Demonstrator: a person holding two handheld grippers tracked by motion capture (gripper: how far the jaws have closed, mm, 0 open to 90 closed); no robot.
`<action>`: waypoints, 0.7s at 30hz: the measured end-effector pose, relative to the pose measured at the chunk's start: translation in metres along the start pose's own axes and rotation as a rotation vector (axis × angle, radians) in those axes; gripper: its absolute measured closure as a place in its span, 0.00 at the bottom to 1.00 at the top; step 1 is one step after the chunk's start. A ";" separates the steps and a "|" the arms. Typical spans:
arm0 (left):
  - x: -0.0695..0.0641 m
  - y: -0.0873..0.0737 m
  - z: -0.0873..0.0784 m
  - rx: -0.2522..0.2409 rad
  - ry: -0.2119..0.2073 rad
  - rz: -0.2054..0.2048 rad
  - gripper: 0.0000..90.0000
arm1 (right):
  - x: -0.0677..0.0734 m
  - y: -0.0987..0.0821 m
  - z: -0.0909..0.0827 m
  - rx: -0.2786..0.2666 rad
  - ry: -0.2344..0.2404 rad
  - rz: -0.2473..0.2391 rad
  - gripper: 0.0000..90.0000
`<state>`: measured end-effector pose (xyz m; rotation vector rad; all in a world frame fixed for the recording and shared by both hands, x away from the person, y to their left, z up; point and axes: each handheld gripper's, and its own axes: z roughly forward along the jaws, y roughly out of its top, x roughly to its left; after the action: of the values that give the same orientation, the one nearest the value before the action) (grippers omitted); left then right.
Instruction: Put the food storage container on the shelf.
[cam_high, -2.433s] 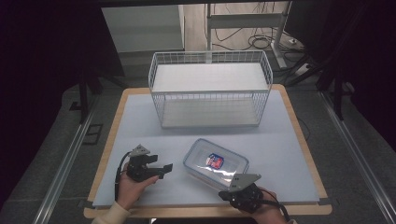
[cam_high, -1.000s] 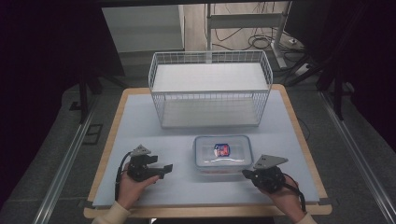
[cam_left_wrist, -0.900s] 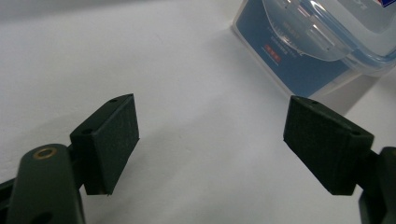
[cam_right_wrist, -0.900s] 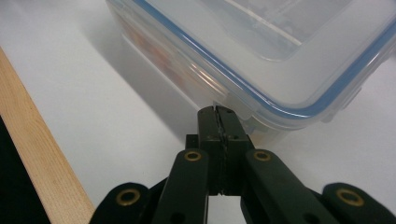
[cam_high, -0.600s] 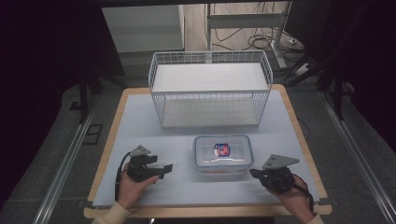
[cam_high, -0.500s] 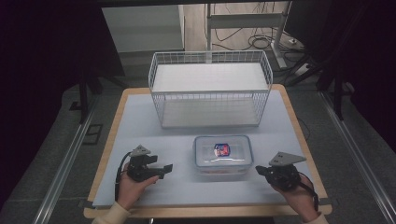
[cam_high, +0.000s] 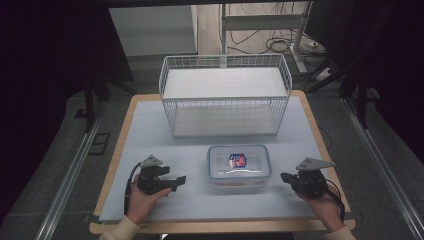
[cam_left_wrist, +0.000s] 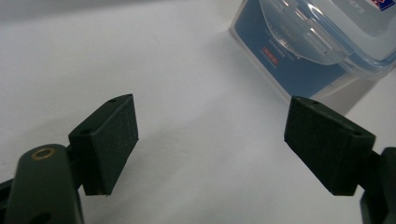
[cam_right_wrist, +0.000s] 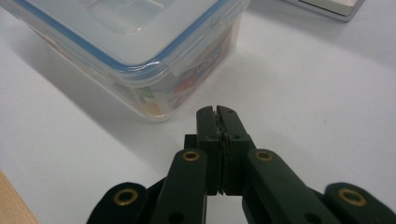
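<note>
Container (cam_high: 239, 165) between tongs (right (cam_high: 285, 176) closed).

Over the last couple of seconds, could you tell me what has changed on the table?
The right gripper pushed the plastic container from askew to square with the table edge, then drew back to the right; its jaws are shut and empty. The left gripper, jaws open, and the wire basket stayed put.
</note>
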<state>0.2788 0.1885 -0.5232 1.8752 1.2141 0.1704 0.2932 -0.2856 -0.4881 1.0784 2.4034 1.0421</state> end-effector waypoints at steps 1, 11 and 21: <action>0.000 0.000 0.000 -0.003 0.001 -0.001 0.19 | 0.000 0.000 0.000 0.001 0.001 0.002 0.96; -0.007 0.006 0.002 -0.025 0.055 0.013 0.16 | -0.004 0.001 0.002 -0.022 -0.014 0.025 0.34; -0.017 0.022 0.006 -0.039 -0.031 -0.040 0.12 | -0.005 0.006 -0.005 -0.085 0.039 0.067 0.20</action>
<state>0.2885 0.1679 -0.5056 1.8119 1.2181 0.1415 0.2972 -0.2890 -0.4800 1.1266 2.3443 1.1865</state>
